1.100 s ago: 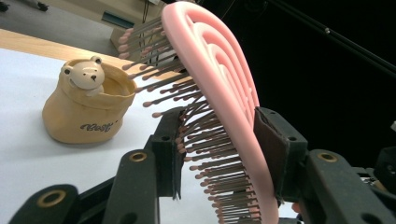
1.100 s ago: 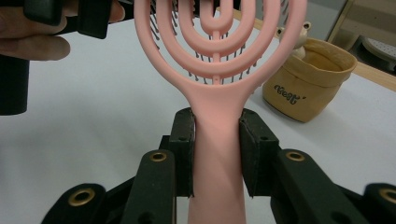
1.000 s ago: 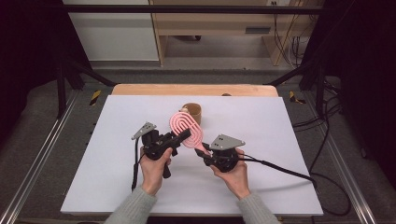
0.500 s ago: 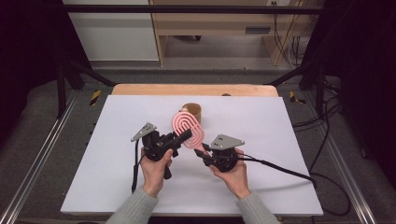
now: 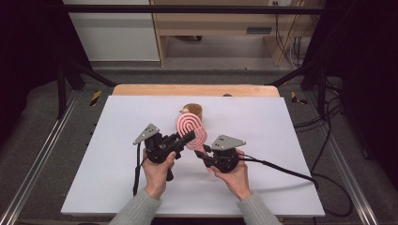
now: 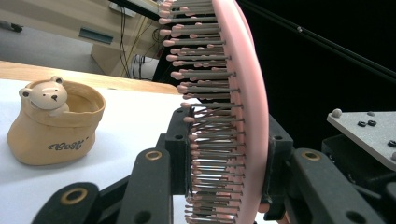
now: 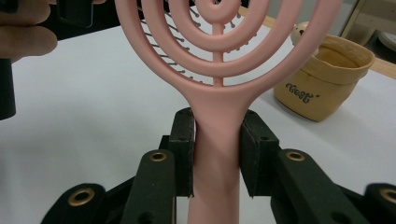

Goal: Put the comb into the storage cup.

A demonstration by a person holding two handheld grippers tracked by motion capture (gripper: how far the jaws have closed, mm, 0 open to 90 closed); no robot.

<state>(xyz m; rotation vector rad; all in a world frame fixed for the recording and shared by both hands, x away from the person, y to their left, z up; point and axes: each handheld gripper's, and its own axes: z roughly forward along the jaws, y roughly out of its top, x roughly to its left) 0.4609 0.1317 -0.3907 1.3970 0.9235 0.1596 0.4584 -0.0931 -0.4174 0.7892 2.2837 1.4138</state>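
Pink plastic paddle hairbrush (image 5: pixel 191 130) with concentric looped ribs, held above the white counter (image 5: pixel 281 154) by both grippers. The right gripper (image 5: pixel 202 152) has its jaws clamped on the flat pink handle just below the brush head, one black pad on each narrow side, as the right gripper view shows. The left gripper (image 5: pixel 189 136) has just been closing its jaws across the brush head: in the left gripper view one pad meets the bristle tips and the other the smooth pink back, so the head is pinched through its thickness.

A tan soft-sided ceramic pot with a small bear figure on its rim (image 5: pixel 192 110) stands just behind the brush head, toward the counter's far wooden edge (image 5: pixel 187 90). To either side of the hairbrush the white surface lies bare out to the left and right edges. A black cable (image 5: pixel 281 169) trails from the right gripper across the surface to the right edge. Both hands sit short of the near edge.
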